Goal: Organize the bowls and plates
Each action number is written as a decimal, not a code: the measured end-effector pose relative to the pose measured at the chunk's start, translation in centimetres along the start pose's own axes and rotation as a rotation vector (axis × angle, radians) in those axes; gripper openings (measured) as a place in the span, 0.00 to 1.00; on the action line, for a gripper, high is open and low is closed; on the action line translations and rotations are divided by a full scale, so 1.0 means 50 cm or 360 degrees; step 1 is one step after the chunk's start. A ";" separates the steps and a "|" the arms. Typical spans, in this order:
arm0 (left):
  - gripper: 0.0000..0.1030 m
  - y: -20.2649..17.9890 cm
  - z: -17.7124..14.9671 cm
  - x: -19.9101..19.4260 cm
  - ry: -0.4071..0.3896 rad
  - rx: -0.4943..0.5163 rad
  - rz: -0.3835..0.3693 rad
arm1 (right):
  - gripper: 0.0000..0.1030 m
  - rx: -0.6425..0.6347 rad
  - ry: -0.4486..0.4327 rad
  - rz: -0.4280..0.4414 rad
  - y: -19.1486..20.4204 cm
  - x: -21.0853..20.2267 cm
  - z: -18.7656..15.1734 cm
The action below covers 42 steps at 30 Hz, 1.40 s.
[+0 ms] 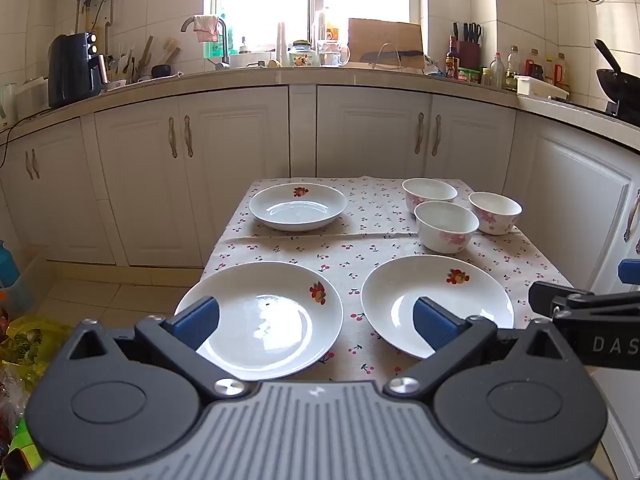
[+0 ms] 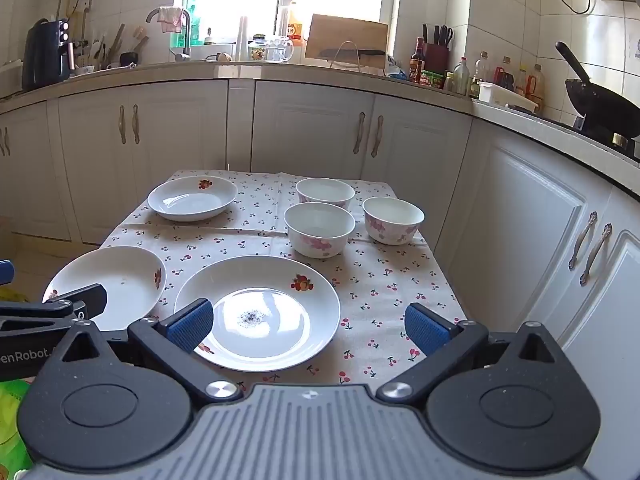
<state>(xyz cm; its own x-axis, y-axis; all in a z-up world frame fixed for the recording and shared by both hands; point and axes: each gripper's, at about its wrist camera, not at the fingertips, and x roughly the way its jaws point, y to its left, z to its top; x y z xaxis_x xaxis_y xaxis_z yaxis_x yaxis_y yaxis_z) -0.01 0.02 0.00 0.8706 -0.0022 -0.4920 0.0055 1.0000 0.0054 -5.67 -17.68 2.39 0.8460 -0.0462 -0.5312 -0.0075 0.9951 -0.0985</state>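
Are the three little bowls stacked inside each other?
No, the three bowls each stand apart on the cherry tablecloth, side by side in a cluster, none inside another.

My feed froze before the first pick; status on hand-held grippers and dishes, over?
Left hand-held gripper and right hand-held gripper open, empty. Three white fruit-print plates, three white floral bowls unstacked on cherry-print tablecloth. Nothing blocking.

Daylight from the overexposed white window [image 1: 308, 0] at top centre, detail blown out there. Glare patches on the glossy white near-left plate [image 1: 260, 320]. Soft shadows. Strong fisheye bending at edges, dark corner vignetting. Focus sharp.
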 end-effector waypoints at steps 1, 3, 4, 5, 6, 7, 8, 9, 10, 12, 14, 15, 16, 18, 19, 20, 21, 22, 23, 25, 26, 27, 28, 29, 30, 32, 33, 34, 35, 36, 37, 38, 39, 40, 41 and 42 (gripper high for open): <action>0.99 0.000 0.000 0.000 0.0002 -0.0001 -0.0001 | 1.00 0.0002 0.0002 0.0001 0.000 0.000 0.000; 0.99 0.000 0.000 0.000 0.0004 -0.0003 -0.0001 | 1.00 0.0000 0.0002 0.0000 0.000 -0.001 0.000; 0.99 0.000 0.000 0.000 0.0005 -0.0003 0.0000 | 1.00 -0.0001 0.0001 -0.0001 0.000 -0.001 0.000; 0.99 0.000 0.001 0.000 0.0005 -0.0003 0.0001 | 1.00 -0.0002 0.0000 -0.0001 0.000 -0.002 0.000; 0.99 0.000 0.001 0.000 0.0003 -0.0002 0.0002 | 1.00 -0.0002 -0.0001 -0.0002 0.000 -0.002 -0.001; 0.99 -0.001 0.001 0.000 0.0002 -0.0001 0.0004 | 1.00 -0.0004 -0.0002 -0.0003 0.000 -0.003 -0.001; 0.99 -0.005 -0.002 0.001 -0.0004 -0.0002 -0.0001 | 1.00 -0.0005 -0.0003 -0.0004 0.001 -0.003 -0.001; 0.99 -0.006 -0.002 0.001 -0.0005 -0.0003 -0.0001 | 1.00 -0.0005 -0.0005 -0.0004 0.001 -0.002 -0.001; 0.99 -0.007 -0.002 0.002 -0.0005 -0.0003 -0.0001 | 1.00 -0.0003 -0.0003 -0.0002 -0.003 -0.009 0.001; 0.99 -0.012 0.003 -0.007 -0.0009 -0.0001 -0.0001 | 1.00 -0.0003 -0.0002 -0.0001 -0.004 -0.009 0.001; 0.99 -0.011 0.003 -0.007 -0.0011 -0.0001 -0.0002 | 1.00 -0.0002 -0.0009 -0.0003 -0.003 -0.009 -0.001; 0.99 -0.011 0.002 -0.007 -0.0011 -0.0001 -0.0002 | 1.00 -0.0002 -0.0009 -0.0004 -0.003 -0.008 -0.001; 0.99 -0.012 0.003 -0.008 -0.0010 -0.0001 -0.0002 | 1.00 -0.0004 -0.0009 -0.0005 -0.002 -0.009 0.000; 0.99 -0.011 0.002 -0.008 -0.0012 -0.0004 -0.0004 | 1.00 -0.0006 -0.0009 -0.0008 0.000 -0.009 0.001; 0.99 -0.011 0.002 -0.007 -0.0012 -0.0001 -0.0003 | 1.00 -0.0006 -0.0009 -0.0008 0.000 -0.009 0.002; 0.99 -0.011 0.002 -0.007 -0.0012 0.0000 -0.0003 | 1.00 -0.0006 -0.0009 -0.0008 0.000 -0.009 0.002; 0.99 -0.011 0.001 -0.007 -0.0013 -0.0001 -0.0002 | 1.00 -0.0005 -0.0011 -0.0009 0.000 -0.009 0.001; 0.99 -0.011 0.001 -0.007 -0.0013 -0.0001 -0.0002 | 1.00 -0.0006 -0.0010 -0.0009 0.000 -0.010 0.001; 0.99 -0.008 0.002 -0.008 -0.0012 -0.0001 -0.0004 | 1.00 -0.0006 -0.0010 -0.0009 0.000 -0.009 0.001; 0.99 -0.005 0.002 -0.010 -0.0014 -0.0001 -0.0005 | 1.00 -0.0006 -0.0012 -0.0007 -0.001 -0.008 0.000; 0.99 -0.004 0.002 -0.009 -0.0014 -0.0001 -0.0005 | 1.00 -0.0005 -0.0011 -0.0008 0.000 -0.008 0.000; 0.99 -0.004 0.002 -0.010 -0.0015 -0.0002 -0.0005 | 1.00 -0.0005 -0.0012 -0.0008 0.000 -0.009 0.000; 0.99 -0.004 0.002 -0.010 -0.0015 -0.0002 -0.0006 | 1.00 -0.0005 -0.0013 -0.0007 0.000 -0.009 0.001; 0.99 -0.003 0.002 -0.011 -0.0015 -0.0003 -0.0006 | 1.00 -0.0003 -0.0014 -0.0008 0.000 -0.009 0.001; 0.99 -0.003 0.002 -0.011 -0.0014 -0.0002 -0.0006 | 1.00 -0.0003 -0.0015 -0.0010 -0.001 -0.010 0.000; 0.99 -0.003 0.003 -0.012 -0.0015 -0.0001 -0.0007 | 1.00 -0.0002 -0.0015 -0.0010 -0.001 -0.010 0.000; 0.99 -0.002 0.004 -0.012 -0.0015 0.0000 -0.0008 | 1.00 -0.0002 -0.0015 -0.0009 -0.001 -0.010 0.000; 0.99 -0.002 0.003 -0.011 -0.0015 0.0000 -0.0008 | 1.00 -0.0002 -0.0015 -0.0009 -0.001 -0.010 0.000; 0.99 -0.002 0.003 -0.011 -0.0016 0.0000 -0.0008 | 1.00 -0.0002 -0.0015 -0.0009 0.000 -0.010 0.000; 0.99 -0.002 0.003 -0.011 -0.0015 0.0000 -0.0008 | 1.00 -0.0003 -0.0016 -0.0010 0.000 -0.010 0.000; 0.99 -0.002 0.003 -0.011 -0.0014 -0.0001 -0.0008 | 1.00 -0.0003 -0.0016 -0.0010 0.000 -0.010 0.000; 0.99 -0.002 0.003 -0.011 -0.0015 0.0000 -0.0008 | 1.00 -0.0004 -0.0016 -0.0011 0.000 -0.011 0.000; 0.99 -0.002 0.004 -0.012 -0.0015 0.0001 -0.0008 | 1.00 -0.0004 -0.0016 -0.0011 0.000 -0.011 0.000; 0.99 -0.002 0.004 -0.012 -0.0016 0.0000 -0.0009 | 1.00 -0.0003 -0.0016 -0.0010 0.000 -0.010 0.000; 0.99 -0.002 0.003 -0.011 -0.0016 -0.0001 -0.0008 | 1.00 -0.0002 -0.0015 -0.0010 0.000 -0.010 0.000; 0.99 -0.002 0.003 -0.011 -0.0015 0.0001 -0.0008 | 1.00 -0.0003 -0.0015 -0.0010 0.000 -0.011 0.001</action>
<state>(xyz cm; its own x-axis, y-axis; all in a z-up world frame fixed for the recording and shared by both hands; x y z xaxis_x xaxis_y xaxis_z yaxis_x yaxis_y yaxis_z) -0.41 -0.09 0.42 0.8751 -0.0074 -0.4838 0.0103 0.9999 0.0032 -6.11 -17.67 2.71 0.8511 -0.0518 -0.5225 -0.0031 0.9946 -0.1035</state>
